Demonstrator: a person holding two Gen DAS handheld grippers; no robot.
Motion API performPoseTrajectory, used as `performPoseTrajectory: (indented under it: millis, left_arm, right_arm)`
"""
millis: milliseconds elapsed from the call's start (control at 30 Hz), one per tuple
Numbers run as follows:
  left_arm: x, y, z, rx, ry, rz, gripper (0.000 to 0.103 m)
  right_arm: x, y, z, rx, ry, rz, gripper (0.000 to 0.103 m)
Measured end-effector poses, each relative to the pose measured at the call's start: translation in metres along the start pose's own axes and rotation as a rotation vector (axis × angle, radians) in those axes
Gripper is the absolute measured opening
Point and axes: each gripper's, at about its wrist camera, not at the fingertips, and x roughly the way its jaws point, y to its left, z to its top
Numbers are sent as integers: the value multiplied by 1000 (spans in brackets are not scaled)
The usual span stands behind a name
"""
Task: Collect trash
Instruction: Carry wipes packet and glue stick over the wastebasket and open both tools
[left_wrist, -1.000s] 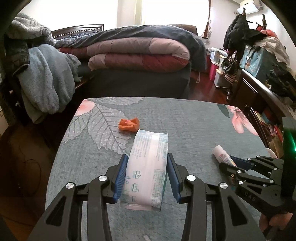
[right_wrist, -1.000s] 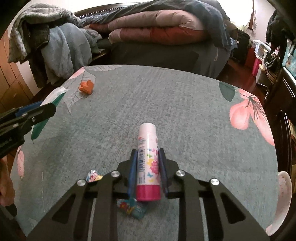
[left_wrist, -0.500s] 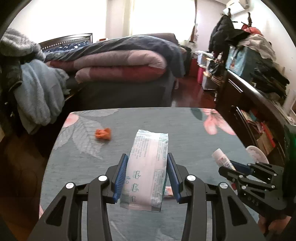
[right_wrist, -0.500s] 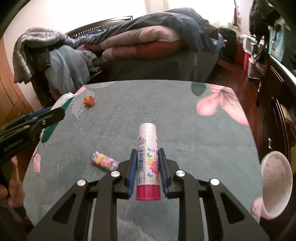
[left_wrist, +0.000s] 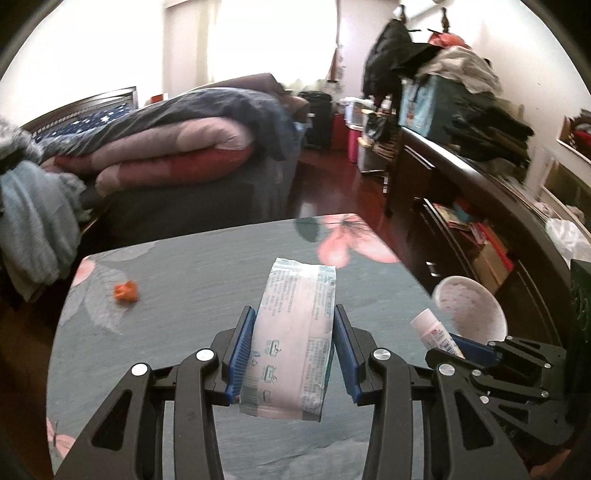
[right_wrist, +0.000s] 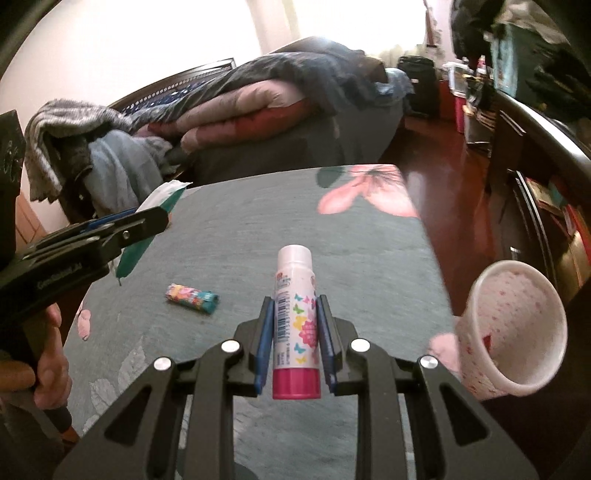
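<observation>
Orange scrap (left_wrist: 125, 291) shows only from my left claw (left_wrist: 293, 349) pinching the packet (left_wrist: 291, 339); a colourful wrapper (right_wrist: 192, 298) only from my right claw (right_wrist: 295, 338) clamping the glue stick (right_wrist: 295, 325).

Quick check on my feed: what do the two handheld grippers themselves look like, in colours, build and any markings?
Both match: the left gripper and right gripper are matte black plastic linkages with triangular cut-outs, round silver pivot screws and ribbed blue pads lining the jaws. Faint embossed lettering runs along the left gripper's side in the right wrist view; I can't read it. No cables or sleeves show.

Home bedroom, bed (left_wrist: 177, 162) piled with quilts, cluttered dresser (left_wrist: 461, 192)
</observation>
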Motion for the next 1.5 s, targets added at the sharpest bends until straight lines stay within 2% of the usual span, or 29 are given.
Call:
performPoseTrajectory:
  millis: [633, 867, 1233, 1500]
  left_arm:
    - [35, -139, 21, 164, 13, -186, 43]
    - [47, -179, 28, 198, 21, -241, 43]
    - [81, -243, 33, 265, 61, -315, 43]
    - [114, -275, 26, 317, 106, -336, 43]
  right_arm:
    - [-64, -145, -27, 231, -102, -174, 24]
    - [-78, -184, -37, 296, -128, -227, 24]
    - [-78, -235, -50, 387, -140, -305, 24]
    - [-63, -264, -56, 418, -130, -353, 24]
